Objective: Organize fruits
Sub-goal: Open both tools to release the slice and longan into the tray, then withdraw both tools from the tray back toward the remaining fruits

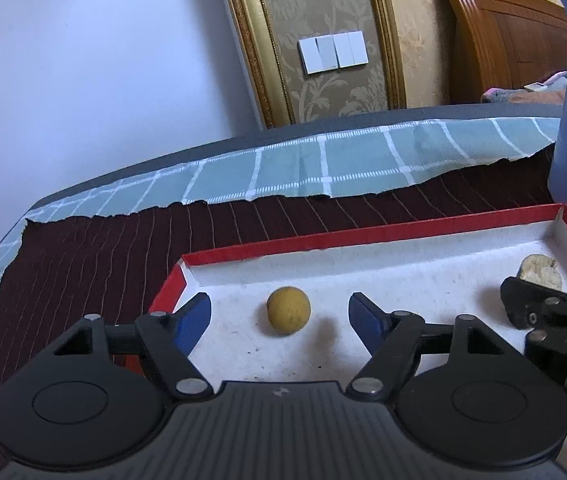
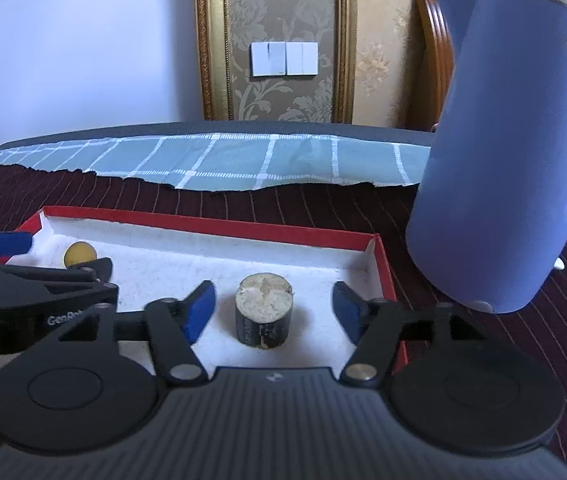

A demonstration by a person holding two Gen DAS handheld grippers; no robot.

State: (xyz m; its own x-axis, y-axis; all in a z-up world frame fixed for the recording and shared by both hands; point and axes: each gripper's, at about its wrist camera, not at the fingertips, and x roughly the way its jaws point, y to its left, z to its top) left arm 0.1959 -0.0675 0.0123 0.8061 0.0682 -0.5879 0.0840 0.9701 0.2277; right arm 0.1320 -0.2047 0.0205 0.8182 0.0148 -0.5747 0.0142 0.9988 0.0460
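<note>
A small round yellow fruit lies on the white floor of a red-rimmed box. My left gripper is open with the fruit between its blue fingertips, not touching it. A short dark cylinder piece with a pale cut top stands in the same box. My right gripper is open around it, fingers apart from its sides. The yellow fruit and the left gripper's fingers show at the left of the right wrist view. The cut piece shows at the right in the left wrist view.
A tall blue kettle stands just right of the box on a dark red striped cloth. A green checked cloth lies behind, at the table's far edge. A wall with switches and a wooden headboard are beyond.
</note>
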